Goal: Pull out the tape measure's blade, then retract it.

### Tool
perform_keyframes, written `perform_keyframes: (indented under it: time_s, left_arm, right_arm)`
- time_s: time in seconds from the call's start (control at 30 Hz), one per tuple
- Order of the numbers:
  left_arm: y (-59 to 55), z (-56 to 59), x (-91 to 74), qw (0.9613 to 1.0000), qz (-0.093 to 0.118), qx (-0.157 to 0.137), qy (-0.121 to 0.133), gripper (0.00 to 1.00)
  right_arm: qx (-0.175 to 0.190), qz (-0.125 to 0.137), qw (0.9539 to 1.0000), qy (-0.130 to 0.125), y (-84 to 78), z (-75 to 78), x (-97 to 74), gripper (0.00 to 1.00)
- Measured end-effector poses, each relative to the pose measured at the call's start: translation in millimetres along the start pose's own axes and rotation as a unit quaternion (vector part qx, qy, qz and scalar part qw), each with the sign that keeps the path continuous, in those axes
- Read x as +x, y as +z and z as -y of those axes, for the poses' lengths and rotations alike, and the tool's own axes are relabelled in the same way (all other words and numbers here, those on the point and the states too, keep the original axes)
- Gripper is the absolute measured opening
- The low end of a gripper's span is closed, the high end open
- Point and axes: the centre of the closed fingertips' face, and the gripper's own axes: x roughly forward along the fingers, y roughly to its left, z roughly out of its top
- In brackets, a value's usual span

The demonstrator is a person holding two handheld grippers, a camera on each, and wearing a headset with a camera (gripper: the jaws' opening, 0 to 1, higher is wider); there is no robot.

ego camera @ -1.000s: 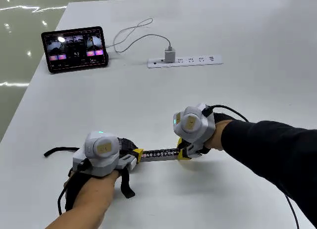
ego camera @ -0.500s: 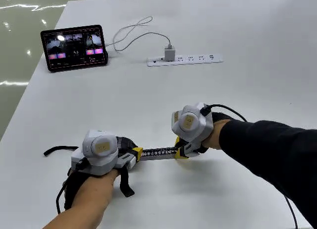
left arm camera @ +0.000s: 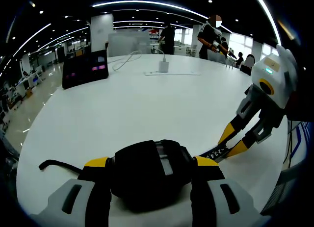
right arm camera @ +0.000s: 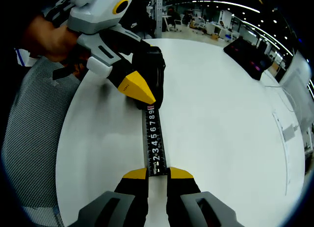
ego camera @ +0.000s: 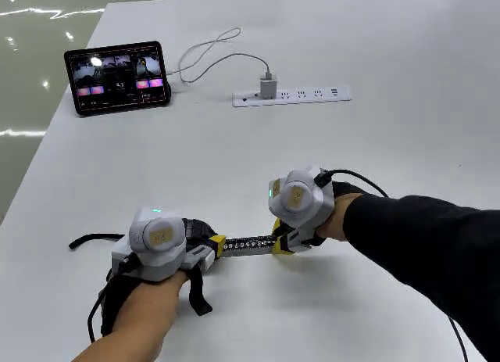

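Observation:
The black tape measure case rests on the white table, clamped between the yellow-tipped jaws of my left gripper. In the left gripper view the case sits between my left gripper's fingers. A short length of blade runs right from the case to my right gripper, which is shut on the blade's end. In the right gripper view the blade shows numbers 2 to 9, stretching from my right gripper up to the case.
A tablet stands at the back left, near the table's left edge. A power strip with a white charger and cable lies behind. A black strap trails left of the case, and another strap piece lies under it.
My right gripper has moved a little left toward the case with the blade end in it, so the exposed blade is shorter. The left gripper has hardly moved.

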Motion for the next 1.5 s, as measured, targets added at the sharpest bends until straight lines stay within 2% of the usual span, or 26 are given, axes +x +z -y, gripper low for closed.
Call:
perform_keyframes:
  time_s: [0.87,0.93,1.03,1.5]
  left_arm:
    - [0.7,-0.5,0.2,1.0,0.003,-0.003,-0.003,0.61]
    - [0.9,-0.7,0.5,1.0,0.002,-0.004,-0.003,0.61]
    - [0.9,-0.8,0.6,1.0,0.002,-0.005,-0.003,0.61]
    - [0.6,-0.7,0.3,1.0,0.002,-0.005,-0.004,0.61]
  right_arm:
    - [0.018,0.025,0.9995,0.0,12.1,-0.5,5.3,0.09]
    - [0.01,0.031,0.9995,0.001,14.4,0.1,6.5,0.09]
    - [0.018,0.036,0.9992,0.002,17.2,0.3,8.0,0.09]
    - [0.02,0.043,0.9989,0.002,28.3,-2.7,14.5,0.09]
